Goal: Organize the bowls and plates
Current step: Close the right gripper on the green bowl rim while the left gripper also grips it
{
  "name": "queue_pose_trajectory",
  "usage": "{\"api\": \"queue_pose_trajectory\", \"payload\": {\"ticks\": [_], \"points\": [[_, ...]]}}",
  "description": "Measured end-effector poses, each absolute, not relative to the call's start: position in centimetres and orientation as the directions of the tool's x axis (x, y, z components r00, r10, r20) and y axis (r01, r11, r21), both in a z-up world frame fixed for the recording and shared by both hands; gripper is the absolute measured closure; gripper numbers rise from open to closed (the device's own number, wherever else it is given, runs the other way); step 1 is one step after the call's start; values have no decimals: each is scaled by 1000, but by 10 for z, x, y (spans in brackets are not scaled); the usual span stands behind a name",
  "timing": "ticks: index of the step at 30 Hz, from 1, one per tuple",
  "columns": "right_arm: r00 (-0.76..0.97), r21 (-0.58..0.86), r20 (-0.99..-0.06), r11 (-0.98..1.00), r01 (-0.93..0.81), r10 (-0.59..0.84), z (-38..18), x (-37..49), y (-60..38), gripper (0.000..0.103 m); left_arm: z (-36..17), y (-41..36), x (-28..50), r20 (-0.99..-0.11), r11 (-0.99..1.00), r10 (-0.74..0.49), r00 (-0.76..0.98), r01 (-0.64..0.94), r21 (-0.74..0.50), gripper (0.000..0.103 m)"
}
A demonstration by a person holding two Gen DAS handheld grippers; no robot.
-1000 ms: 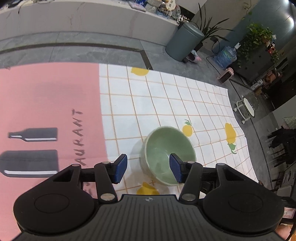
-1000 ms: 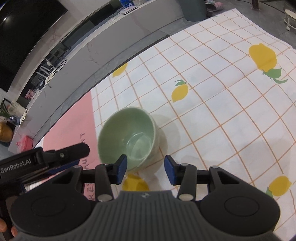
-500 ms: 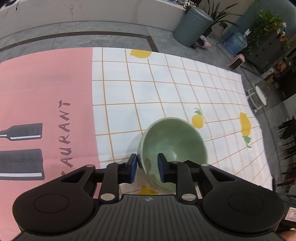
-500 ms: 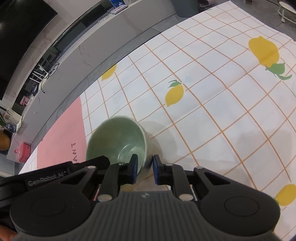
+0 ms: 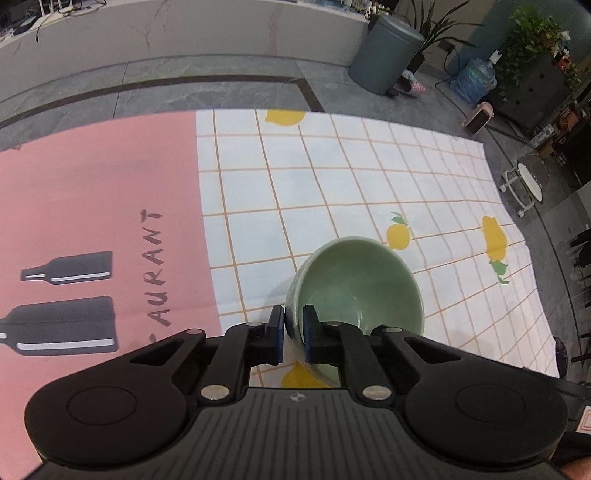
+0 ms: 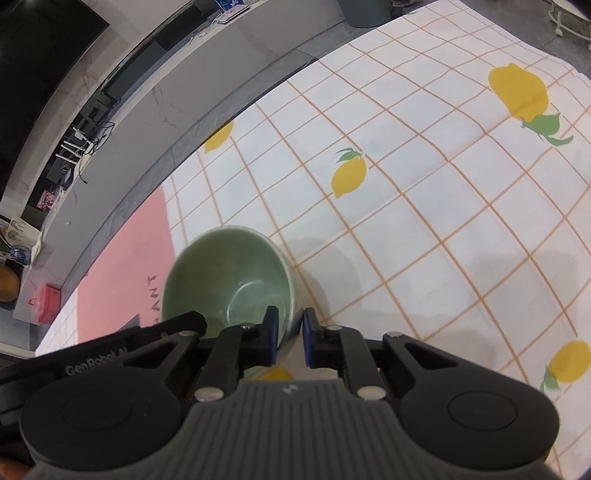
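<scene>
In the left wrist view, the left gripper (image 5: 293, 325) is clenched on the near-left wall of the green bowl (image 5: 360, 284): one blue pad sits outside the rim, the other inside, with the wall pinched between them. The bowl's open mouth spreads ahead and to the right of the jaws, its inside bare and glossy. Just below the jaws, a yellow lemon print (image 5: 301, 376) peeks out from under the bowl's base.

In the right wrist view, the right gripper (image 6: 290, 326) grasps the same bowl (image 6: 225, 273) on its opposite side, one pad inside the rim and one outside, so the wall is held between them. Here the bowl lies ahead and to the left of the jaws. The black body of the left gripper (image 6: 122, 354) shows at the left, reaching in toward the bowl's far rim. Whether the bowl's base touches the cloth cannot be told; a soft shadow lies on the cloth just right of it.

Under and beyond the bowl spreads the checked tablecloth (image 5: 325, 177), white with orange grid lines and scattered lemons. To the left of the left jaws lies a pink mat (image 5: 99, 192) printed with dark bottles and the letters "AURANT". Farther ahead the cloth ends at a grey stone floor (image 5: 155, 92). Beyond that, ahead and to the right, stand a grey bin (image 5: 384, 55), a blue water jug (image 5: 476, 79) and leafy plants (image 5: 532, 29), with a pale ledge (image 5: 184, 33) running across the far side.
</scene>
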State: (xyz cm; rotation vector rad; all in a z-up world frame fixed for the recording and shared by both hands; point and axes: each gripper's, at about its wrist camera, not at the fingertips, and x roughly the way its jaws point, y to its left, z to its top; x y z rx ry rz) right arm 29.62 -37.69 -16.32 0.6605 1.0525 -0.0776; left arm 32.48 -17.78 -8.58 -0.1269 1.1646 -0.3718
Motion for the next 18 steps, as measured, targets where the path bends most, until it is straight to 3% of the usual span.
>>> {"api": "queue_pose_trajectory", "payload": {"ticks": [18], "points": [[594,563,-729,791,239,339,-94,211,-343,92,-9,-131,241,-819,938,-345,458,164,-304,93]]}}
